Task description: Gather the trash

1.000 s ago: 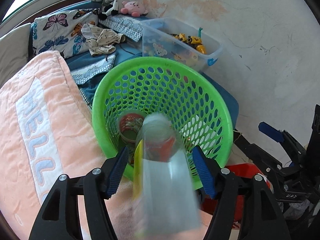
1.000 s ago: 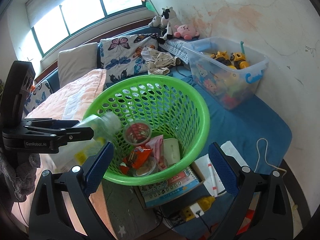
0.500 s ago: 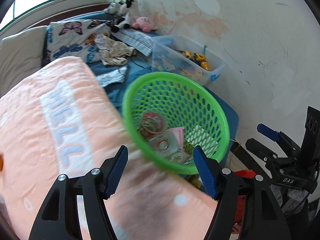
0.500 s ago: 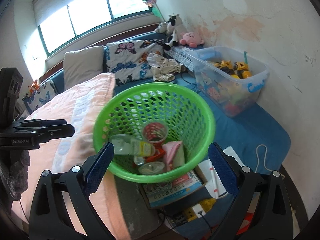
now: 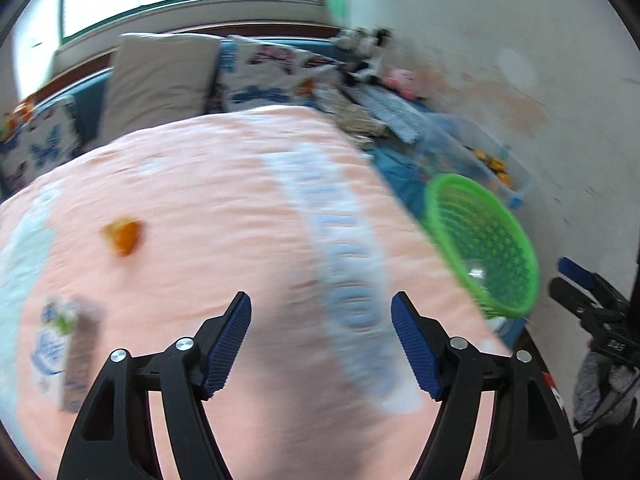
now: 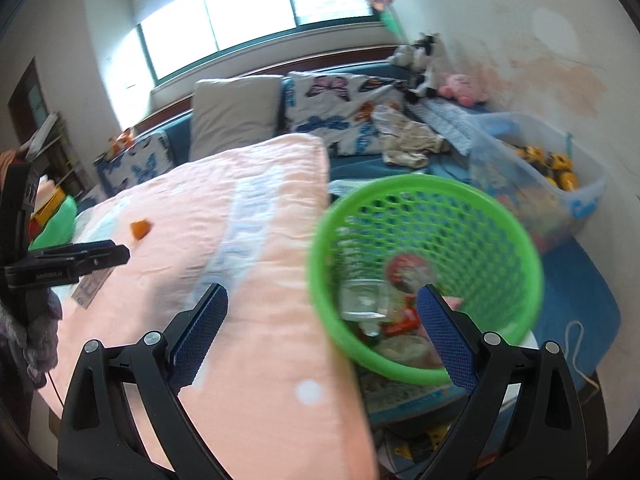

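The green mesh basket (image 6: 424,276) stands beside the bed and holds a clear plastic bottle (image 6: 362,300), a red-lidded cup (image 6: 406,270) and wrappers; it also shows in the left wrist view (image 5: 480,240). My left gripper (image 5: 320,344) is open and empty over the pink blanket (image 5: 224,216). On the blanket lie an orange scrap (image 5: 124,234) and a small carton (image 5: 64,356). My right gripper (image 6: 322,328) is open and empty, near the basket's left rim. The left gripper shows at the left of the right wrist view (image 6: 68,266).
A clear toy bin (image 6: 536,176) stands by the wall behind the basket. Pillows (image 6: 236,112), clothes (image 6: 408,140) and plush toys (image 6: 460,88) lie at the head of the bed. A book and cables (image 6: 404,396) lie under the basket.
The left gripper let the bottle go into the basket, then swung left over the blanket. The right gripper has turned left too.
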### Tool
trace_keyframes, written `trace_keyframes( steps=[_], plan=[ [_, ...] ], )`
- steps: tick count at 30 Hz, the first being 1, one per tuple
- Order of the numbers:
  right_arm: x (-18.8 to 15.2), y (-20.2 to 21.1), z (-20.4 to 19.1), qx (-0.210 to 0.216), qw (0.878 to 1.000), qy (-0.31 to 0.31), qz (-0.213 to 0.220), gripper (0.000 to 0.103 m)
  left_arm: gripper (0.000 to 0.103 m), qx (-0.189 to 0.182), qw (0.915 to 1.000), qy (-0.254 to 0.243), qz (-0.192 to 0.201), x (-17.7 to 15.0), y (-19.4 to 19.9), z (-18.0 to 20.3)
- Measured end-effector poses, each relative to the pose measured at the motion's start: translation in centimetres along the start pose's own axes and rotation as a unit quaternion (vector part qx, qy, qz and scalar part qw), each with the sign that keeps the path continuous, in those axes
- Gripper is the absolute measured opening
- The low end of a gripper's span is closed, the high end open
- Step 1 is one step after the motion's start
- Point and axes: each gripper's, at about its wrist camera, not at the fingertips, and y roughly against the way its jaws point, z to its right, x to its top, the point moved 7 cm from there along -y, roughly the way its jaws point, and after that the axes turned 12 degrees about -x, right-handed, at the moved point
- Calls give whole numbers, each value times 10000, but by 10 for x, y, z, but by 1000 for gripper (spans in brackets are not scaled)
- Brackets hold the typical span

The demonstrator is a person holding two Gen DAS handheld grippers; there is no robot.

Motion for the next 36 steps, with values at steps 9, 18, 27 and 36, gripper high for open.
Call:
trace_keyframes(
  steps=[9, 18, 27, 36],
  plan=[
    [18, -12, -80, 562, 9973, 479, -41, 95, 79, 1169, 9913, 586, 164, -16, 46, -124],
    [39, -21, -149, 947, 9915, 889, -55, 95, 87, 1565, 9838, 871, -34, -41, 60, -210],
    [51, -47, -203, 1191, 9857, 1170, -249, 95, 87, 1441, 9840, 994, -319, -57, 37, -233],
    [63, -71, -255, 1448, 9778, 1478, -316, 95, 72, 1255, 9873, 925, -318, -62, 31, -233]
  ],
)
